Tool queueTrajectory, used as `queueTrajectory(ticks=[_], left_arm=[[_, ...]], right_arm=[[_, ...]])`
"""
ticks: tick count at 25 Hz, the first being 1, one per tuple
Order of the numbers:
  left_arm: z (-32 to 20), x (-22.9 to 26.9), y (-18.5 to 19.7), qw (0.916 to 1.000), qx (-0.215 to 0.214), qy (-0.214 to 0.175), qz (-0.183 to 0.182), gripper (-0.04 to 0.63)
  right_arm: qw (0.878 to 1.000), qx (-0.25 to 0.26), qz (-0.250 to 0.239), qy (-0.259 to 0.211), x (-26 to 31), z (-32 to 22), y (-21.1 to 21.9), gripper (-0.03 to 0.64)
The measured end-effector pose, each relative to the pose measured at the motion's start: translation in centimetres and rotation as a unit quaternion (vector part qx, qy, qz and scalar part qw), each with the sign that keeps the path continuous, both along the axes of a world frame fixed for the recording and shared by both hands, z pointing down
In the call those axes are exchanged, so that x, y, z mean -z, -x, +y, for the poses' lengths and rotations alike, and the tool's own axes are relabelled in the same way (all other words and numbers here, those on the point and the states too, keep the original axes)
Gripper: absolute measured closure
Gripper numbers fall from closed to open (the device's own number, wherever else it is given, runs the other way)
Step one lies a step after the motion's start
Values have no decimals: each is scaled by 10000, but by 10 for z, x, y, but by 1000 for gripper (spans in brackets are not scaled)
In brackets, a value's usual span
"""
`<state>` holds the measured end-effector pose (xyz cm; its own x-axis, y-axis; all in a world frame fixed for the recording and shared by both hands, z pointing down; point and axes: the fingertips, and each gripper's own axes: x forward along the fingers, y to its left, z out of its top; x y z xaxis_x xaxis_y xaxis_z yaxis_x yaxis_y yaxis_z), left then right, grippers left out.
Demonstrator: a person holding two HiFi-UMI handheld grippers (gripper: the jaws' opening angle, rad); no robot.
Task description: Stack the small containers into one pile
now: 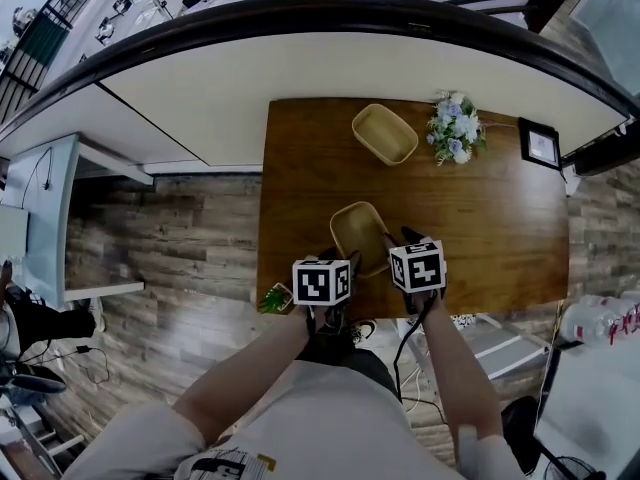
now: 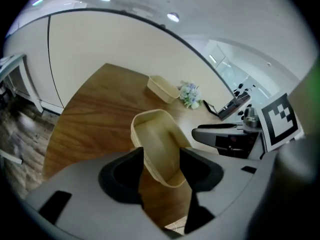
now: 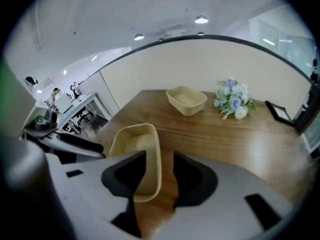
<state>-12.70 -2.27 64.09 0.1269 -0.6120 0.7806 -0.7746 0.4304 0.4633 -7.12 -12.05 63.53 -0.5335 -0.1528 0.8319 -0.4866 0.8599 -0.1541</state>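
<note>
The wooden table (image 1: pixel 480 218) is the reference for all positions. Two small tan containers are on it, well apart and not stacked. The far container (image 1: pixel 385 133) stands at the table's far edge, slightly left of centre, open side up and empty. The near container (image 1: pixel 355 230) is located close to the table's near edge, left of centre, also open side up and empty. Both grippers are above the table's near edge, one on each side of the near container. The left gripper (image 2: pixel 161 154) has its jaws apart; the near end of the near container lies between them and neither pad is seen pressing on it. The right gripper (image 3: pixel 160 155) also has its jaws apart. They straddle the container's right wall, one jaw inside the container and one outside, with a gap showing on both sides of the wall. A bunch of pale flowers (image 1: pixel 455 128) lies at the table's far edge, right of centre. A dark picture frame (image 1: pixel 541 146) stands at the table's far right corner.
</note>
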Motion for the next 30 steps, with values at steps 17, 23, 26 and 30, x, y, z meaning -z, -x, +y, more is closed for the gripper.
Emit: queueTrajectory(ticks=[17,23,26,30], left_arm=[[-38,249,-6,9360,-1286,-2560,-2043,354],[-20,320,-7,9025,-1365,-3100,-2658,354],[-10,340,-4,8925,-1269,-3230,-2880,354],[0,354,-1,8861,-1122,-3323,-3030,359]], right_arm=[[9642,-884,-2108,-1341,245,-6,-57,417],[9381,-1079,-2737,-1830,321,18,-83,407],[9277,-1244,-2921,-1964,340,27,-98,389],[9191,-1315,-3030,-2147,359,33,-111,383]])
